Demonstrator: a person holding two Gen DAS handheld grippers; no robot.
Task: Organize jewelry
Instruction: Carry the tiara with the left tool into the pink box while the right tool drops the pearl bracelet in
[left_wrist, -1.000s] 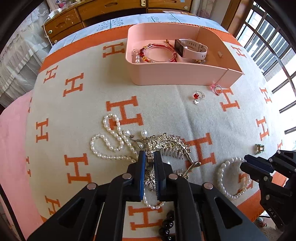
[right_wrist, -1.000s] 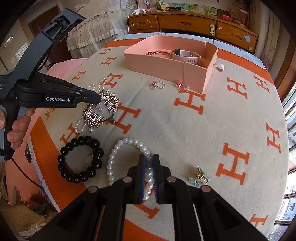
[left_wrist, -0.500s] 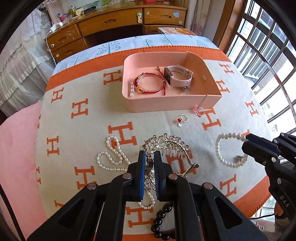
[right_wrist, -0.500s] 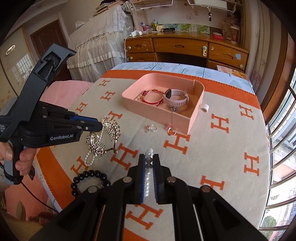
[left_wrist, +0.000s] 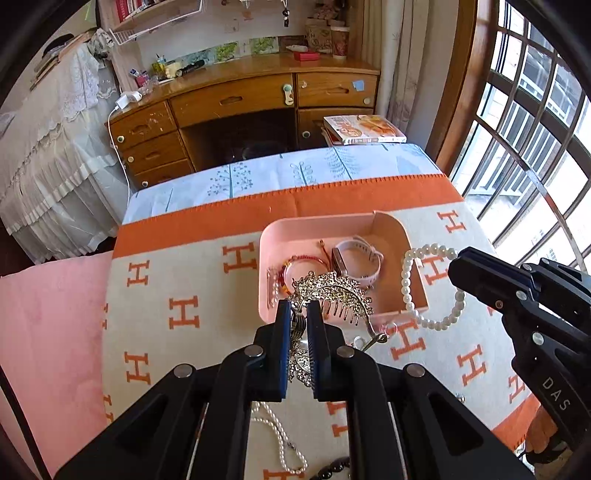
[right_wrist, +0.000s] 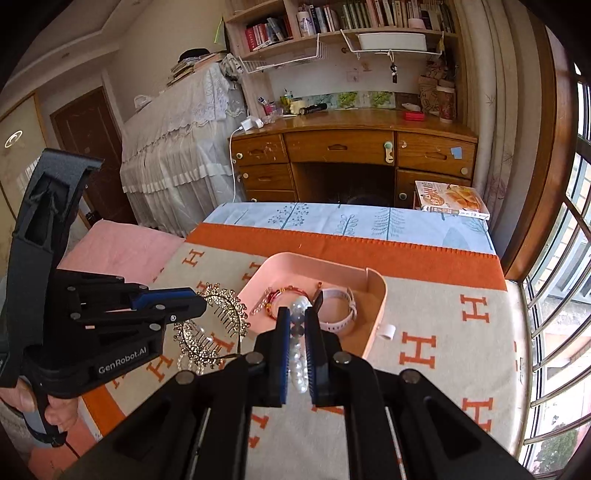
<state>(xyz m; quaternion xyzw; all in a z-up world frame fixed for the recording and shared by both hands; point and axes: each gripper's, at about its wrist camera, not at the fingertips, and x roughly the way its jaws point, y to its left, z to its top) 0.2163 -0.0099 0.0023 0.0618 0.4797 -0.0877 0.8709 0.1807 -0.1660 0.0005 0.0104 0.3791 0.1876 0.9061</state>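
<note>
My left gripper (left_wrist: 298, 306) is shut on a silver hair comb (left_wrist: 332, 286), which hangs in the air just in front of the pink tray (left_wrist: 264, 243). My right gripper (right_wrist: 297, 312) is shut on a white pearl bracelet (right_wrist: 298, 365). In the left wrist view that bracelet (left_wrist: 406, 280) dangles as a loop over the tray's right wall, below the right gripper (left_wrist: 456, 264). The tray holds a pale watch (left_wrist: 356, 258) and a red cord bracelet (left_wrist: 303, 264). In the right wrist view the left gripper (right_wrist: 201, 306) holds the comb (right_wrist: 221, 299) left of the tray (right_wrist: 380, 306).
A pearl necklace (left_wrist: 280, 439) and a black bead bracelet (left_wrist: 332, 470) lie on the orange-and-cream blanket (left_wrist: 184, 280) below my left gripper. Beyond the bed stand a wooden desk (left_wrist: 236, 99), a book (left_wrist: 364, 129) and a barred window (left_wrist: 535, 122) at right.
Both grippers have risen off the blanket and tilted up toward the tray. The comb and the pearl bracelet left the blanket with them and now hang in the air.
</note>
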